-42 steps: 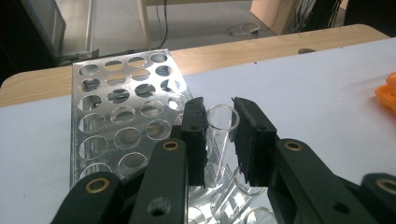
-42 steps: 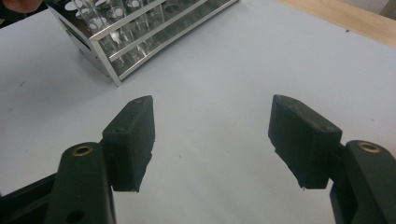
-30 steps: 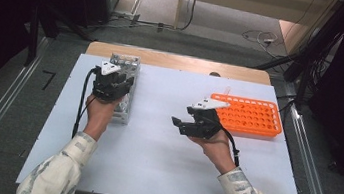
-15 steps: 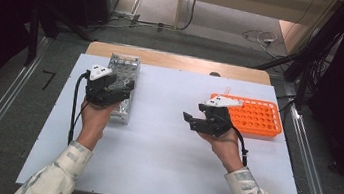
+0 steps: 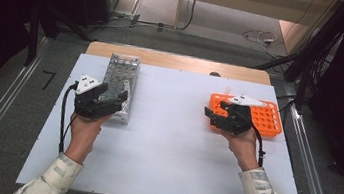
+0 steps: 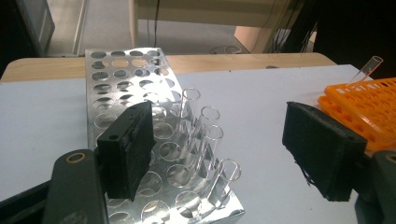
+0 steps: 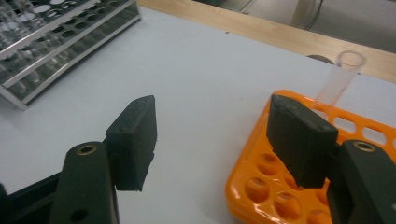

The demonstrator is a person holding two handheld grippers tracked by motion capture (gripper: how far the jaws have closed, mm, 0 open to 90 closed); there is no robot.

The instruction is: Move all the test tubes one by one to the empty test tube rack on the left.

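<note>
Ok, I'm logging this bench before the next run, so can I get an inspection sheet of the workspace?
Surface: white table top, wooden edge at the far side.
Job's things: silver metal tube rack with four clear glass tubes; orange plastic rack with one clear tube.
Clutter: nothing seen.
Grippers: left gripper has just been opening, nothing between its jaws; right gripper open, empty.
Cables: black cable from the left gripper.
Surroundings: grey floor, floor cables.
</note>
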